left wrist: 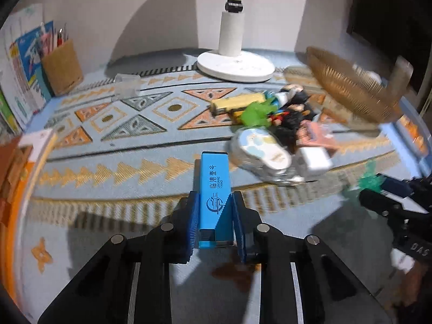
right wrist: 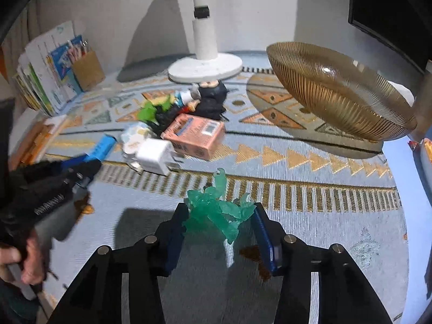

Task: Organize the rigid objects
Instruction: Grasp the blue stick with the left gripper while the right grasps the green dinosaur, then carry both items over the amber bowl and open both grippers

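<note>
A: Between the left gripper's (left wrist: 215,216) blue pads (left wrist: 192,224), clamped a blue lighter (left wrist: 214,197), long axis pointing forward, printed face up. Hung over the patterned cloth (left wrist: 121,145) near its front edge.

B: And on the right?

A: Between the right gripper's (right wrist: 218,225) fingers, held a translucent green figure (right wrist: 216,210), limbs sticking out past the pads. Jaws narrowed onto it, also above the cloth's front edge.

B: Further out?

A: Just ahead, toward the middle of the cloth, lay the pile: white charger (right wrist: 155,156), pink box (right wrist: 195,136), round white-and-blue tin (left wrist: 263,151), yellow lighter (left wrist: 237,102), bright green toy (right wrist: 149,112), dark figurine (right wrist: 213,94). Packed close, several touching; blurred, so hard to tell exactly which.

B: Anything else?

A: Toward the right back corner, stood a ribbed amber glass bowl (right wrist: 337,100), tilted in both views. At the back edge, sat a white lamp base (right wrist: 205,67). In the left back corner, stood a brown pen holder (left wrist: 62,67) beside upright booklets (left wrist: 24,70). Near it, sat a small clear container (left wrist: 127,86).
</note>
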The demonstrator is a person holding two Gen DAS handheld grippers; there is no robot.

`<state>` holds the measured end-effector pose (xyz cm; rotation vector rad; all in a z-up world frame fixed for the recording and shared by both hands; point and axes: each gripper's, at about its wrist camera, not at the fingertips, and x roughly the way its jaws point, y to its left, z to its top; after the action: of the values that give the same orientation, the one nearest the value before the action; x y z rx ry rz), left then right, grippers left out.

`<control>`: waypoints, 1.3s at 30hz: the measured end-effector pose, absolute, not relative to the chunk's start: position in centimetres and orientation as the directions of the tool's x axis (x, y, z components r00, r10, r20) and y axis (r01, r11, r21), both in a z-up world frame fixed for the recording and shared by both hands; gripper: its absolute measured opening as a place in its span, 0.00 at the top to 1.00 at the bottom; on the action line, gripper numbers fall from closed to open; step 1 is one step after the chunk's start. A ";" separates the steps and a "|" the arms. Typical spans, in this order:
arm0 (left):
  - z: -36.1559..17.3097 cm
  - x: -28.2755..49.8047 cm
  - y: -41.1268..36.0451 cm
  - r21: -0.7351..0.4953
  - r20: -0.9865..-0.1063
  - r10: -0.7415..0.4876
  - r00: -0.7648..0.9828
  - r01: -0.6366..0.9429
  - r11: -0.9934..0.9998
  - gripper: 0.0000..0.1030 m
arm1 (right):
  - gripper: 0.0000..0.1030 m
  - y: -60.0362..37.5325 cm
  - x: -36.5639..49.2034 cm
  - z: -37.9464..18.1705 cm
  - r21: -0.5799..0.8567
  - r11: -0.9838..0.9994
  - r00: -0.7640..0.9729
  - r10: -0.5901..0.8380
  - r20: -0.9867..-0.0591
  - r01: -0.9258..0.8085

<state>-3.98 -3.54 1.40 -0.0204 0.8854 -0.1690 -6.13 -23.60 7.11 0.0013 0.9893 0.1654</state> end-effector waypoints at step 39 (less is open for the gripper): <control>9.4 8.1 -23.7 -0.283 -0.671 -0.520 0.529 0.466 0.838 0.80 | 0.54 -42.6 2.9 14.5 0.222 0.944 0.634 0.018 -0.773 0.243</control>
<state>8.05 -23.70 9.40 -0.0714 0.8249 -0.5896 2.86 -42.56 14.54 0.3206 0.8783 -0.1312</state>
